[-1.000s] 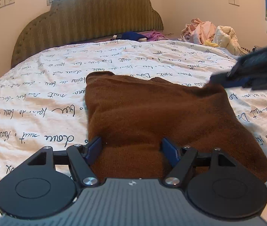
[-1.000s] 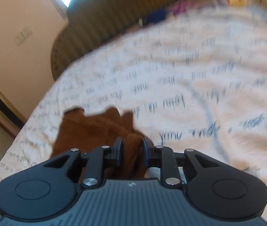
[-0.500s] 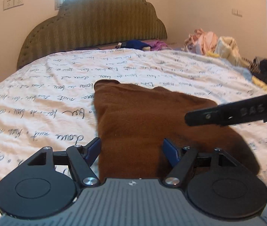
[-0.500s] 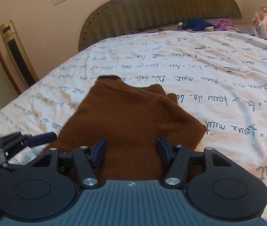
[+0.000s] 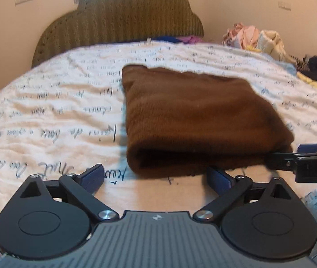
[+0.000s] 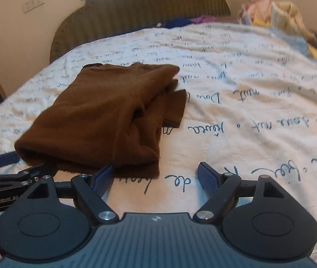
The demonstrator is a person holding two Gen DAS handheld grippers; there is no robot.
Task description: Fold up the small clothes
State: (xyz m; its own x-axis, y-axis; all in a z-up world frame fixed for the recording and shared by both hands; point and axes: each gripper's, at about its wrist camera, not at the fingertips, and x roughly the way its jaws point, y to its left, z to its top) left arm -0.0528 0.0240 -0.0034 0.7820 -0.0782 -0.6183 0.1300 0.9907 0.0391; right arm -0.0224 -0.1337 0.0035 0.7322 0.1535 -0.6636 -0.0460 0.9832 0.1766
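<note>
Both grippers have backed off the brown garment since the earlier frames, where each had cloth between its fingers; now the cloth lies clear of both.

Left gripper (image 5: 156,176): jaws opening, nearly full spread, nothing between them but bedsheet; the blue pads sit just short of the garment's near folded edge. Right gripper (image 6: 156,176): jaws also opening, wide, nothing gripped; its left pad (image 6: 101,178) is just at the garment's near right corner, touching or not I cannot tell; the other pad is over bare sheet.

Brown garment (image 5: 194,116) lies folded flat on the bedsheet (image 5: 46,116), rounded fold toward the grippers. From the right wrist view its far right side is untidy, with a loose flap (image 6: 174,107) sticking out from under the top layer.

Beyond the garment: white sheet with handwritten-style script, then the olive headboard (image 5: 122,20). Blue and purple items (image 5: 176,39) lie near the headboard. To the garment's far right, a clothes pile (image 5: 256,38) at the bed edge.
</note>
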